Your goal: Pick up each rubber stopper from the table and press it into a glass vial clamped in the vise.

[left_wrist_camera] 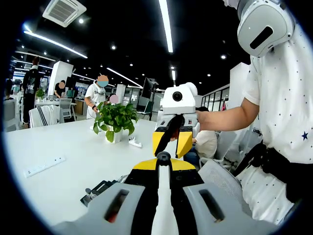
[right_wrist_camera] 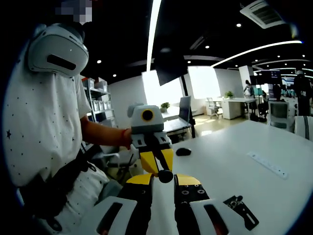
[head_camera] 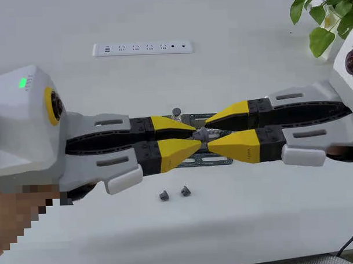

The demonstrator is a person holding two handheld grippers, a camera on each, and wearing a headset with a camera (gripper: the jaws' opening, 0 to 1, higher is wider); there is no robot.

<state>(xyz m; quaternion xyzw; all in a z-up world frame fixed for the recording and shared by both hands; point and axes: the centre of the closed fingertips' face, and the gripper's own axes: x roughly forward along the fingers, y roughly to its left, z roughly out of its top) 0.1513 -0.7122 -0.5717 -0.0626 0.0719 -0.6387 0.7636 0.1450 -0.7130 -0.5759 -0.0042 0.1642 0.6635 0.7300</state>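
A small dark-grey rubber stopper (head_camera: 202,134) sits where the narrowed jaws of the left gripper (head_camera: 196,136) and right gripper (head_camera: 209,134) meet tip to tip; which pair grips it I cannot tell. Beneath them, the jaws hide most of a dark metal vise (head_camera: 218,160). Two loose grey stoppers (head_camera: 164,195) lie nearer on the white table (head_camera: 249,210).

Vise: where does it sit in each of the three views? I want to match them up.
Head view: vise at the centre, partly hidden by the jaws.
Left gripper view: vise low left, a dark shape.
Right gripper view: vise low right.
Shared landmark: white power strip, beyond the vise in the head view; power strip at left in the left gripper view, power strip at right in the right gripper view.
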